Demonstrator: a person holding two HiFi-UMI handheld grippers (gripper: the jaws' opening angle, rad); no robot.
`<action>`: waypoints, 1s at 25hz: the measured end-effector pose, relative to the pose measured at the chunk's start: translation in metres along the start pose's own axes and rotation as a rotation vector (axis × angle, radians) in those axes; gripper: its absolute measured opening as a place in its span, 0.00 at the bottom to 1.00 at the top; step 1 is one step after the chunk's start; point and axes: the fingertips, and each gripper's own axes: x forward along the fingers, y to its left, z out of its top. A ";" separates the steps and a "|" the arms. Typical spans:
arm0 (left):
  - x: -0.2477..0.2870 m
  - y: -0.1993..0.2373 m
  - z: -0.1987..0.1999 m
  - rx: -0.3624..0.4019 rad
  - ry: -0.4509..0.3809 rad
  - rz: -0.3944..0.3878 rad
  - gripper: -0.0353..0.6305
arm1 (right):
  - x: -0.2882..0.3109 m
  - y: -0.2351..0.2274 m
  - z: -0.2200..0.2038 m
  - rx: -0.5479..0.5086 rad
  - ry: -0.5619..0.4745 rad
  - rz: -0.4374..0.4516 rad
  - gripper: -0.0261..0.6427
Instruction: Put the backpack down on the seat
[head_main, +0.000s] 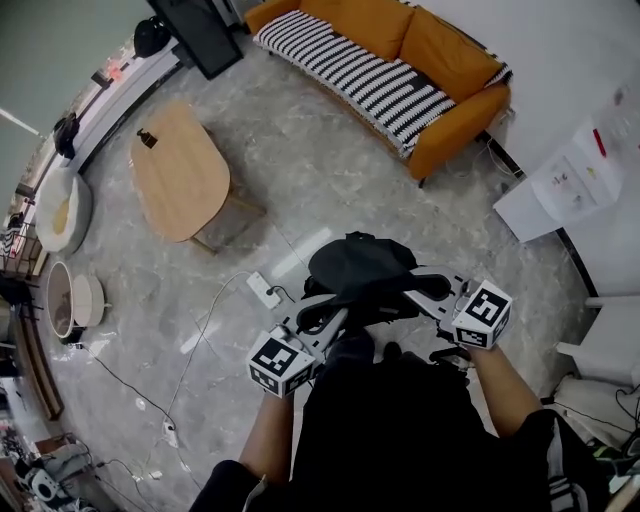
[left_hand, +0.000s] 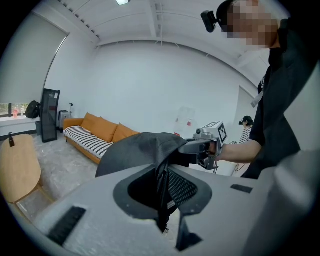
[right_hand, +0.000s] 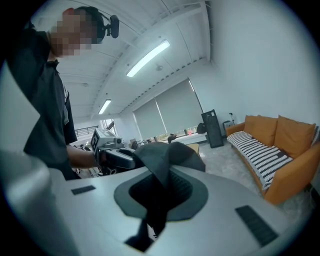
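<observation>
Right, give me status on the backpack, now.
Both shut on the backpack: left hand-held gripper, right hand-held gripper. Backpack held up between them, not yet on the orange sofa. Power strip lying to its left.

Overhead head view; gripper views face-to-face

I stand in a room furnished as a living room: an orange sofa (head_main: 445, 50) with a striped cover (head_main: 350, 70), a low wooden coffee table (head_main: 180, 170) and a stone-pattern floor (head_main: 330, 180). Ceiling strip lights (right_hand: 147, 57) and loose cables (head_main: 200, 340) with a power strip (head_main: 264, 290) on the floor suggest a studio set-up.
</observation>
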 end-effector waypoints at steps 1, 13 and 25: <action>0.002 0.011 0.004 -0.003 -0.001 -0.005 0.14 | 0.008 -0.006 0.004 0.001 0.003 -0.006 0.09; 0.021 0.090 0.040 -0.014 -0.047 -0.057 0.14 | 0.062 -0.063 0.040 0.013 0.017 -0.085 0.09; 0.071 0.169 0.067 -0.027 -0.001 0.025 0.14 | 0.109 -0.151 0.061 0.038 0.039 0.006 0.09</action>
